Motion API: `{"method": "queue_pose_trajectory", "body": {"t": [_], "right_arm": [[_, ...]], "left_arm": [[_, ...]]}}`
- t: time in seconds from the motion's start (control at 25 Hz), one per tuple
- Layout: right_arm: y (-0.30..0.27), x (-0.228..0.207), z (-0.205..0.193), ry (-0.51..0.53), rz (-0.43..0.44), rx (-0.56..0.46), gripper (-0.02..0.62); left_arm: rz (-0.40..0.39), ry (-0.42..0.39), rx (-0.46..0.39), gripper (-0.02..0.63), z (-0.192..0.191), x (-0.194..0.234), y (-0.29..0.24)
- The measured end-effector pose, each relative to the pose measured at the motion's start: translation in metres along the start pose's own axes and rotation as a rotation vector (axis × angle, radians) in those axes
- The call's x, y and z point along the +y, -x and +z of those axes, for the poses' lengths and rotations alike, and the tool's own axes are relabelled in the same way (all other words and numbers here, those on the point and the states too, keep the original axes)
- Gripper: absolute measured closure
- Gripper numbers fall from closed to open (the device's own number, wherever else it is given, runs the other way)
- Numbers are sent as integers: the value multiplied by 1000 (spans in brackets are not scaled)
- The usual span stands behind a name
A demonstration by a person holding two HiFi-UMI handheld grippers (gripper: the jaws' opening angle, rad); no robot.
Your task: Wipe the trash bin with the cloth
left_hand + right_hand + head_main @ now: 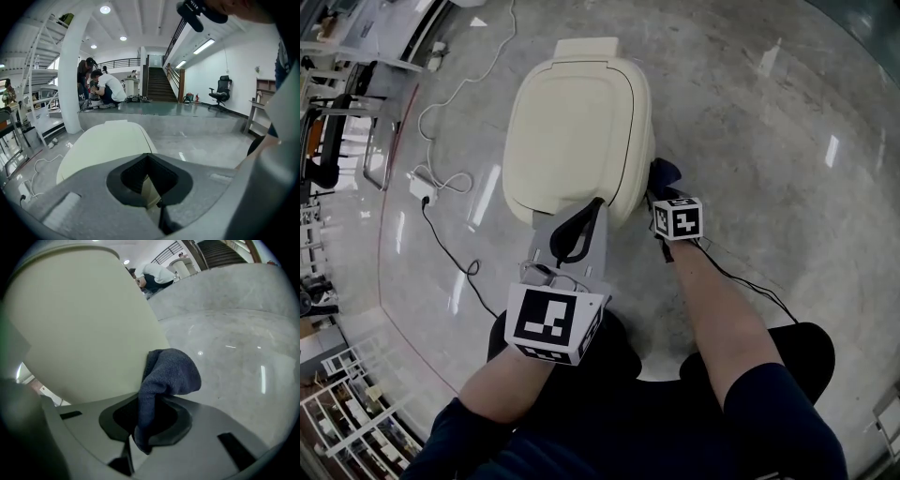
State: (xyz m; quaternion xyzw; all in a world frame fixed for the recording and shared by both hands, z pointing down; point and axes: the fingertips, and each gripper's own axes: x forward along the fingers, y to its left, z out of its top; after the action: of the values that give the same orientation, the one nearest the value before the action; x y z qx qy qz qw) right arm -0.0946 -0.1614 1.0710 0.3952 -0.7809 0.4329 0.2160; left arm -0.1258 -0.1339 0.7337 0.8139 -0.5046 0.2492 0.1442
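Note:
A cream trash bin (577, 131) with its lid down stands on the glossy concrete floor in front of me. My left gripper (596, 204) hovers at the bin's near edge, jaws shut with nothing between them; in the left gripper view the left gripper (147, 160) looks over the bin lid (103, 145). A dark blue cloth (664, 172) is pinched in my right gripper (660, 193), low at the bin's right side. The right gripper view shows the cloth (171, 371) bunched up out of the right gripper (145, 405) and touching the bin wall (79, 324).
A white cable with a power adapter (422, 183) and a black cable (450, 253) lie on the floor left of the bin. Racks line the far left. Beyond the bin are a white pillar (75, 70), several people (105, 86), a staircase (159, 84) and an office chair (220, 91).

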Motion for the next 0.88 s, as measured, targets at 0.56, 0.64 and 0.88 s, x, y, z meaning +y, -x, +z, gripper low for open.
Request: {"method": "queue_pose_trajectory", "body": {"t": [0.56, 0.64, 0.88], "right_arm": [[35, 42, -2, 113, 225, 44, 541], [54, 57, 10, 159, 283, 43, 541], [117, 113, 38, 214, 407, 8, 541]], "left_arm": [[-23, 0, 5, 609, -5, -2, 5], [-27, 4, 7, 609, -6, -3, 5], [-96, 85, 24, 609, -8, -12, -3]]}}
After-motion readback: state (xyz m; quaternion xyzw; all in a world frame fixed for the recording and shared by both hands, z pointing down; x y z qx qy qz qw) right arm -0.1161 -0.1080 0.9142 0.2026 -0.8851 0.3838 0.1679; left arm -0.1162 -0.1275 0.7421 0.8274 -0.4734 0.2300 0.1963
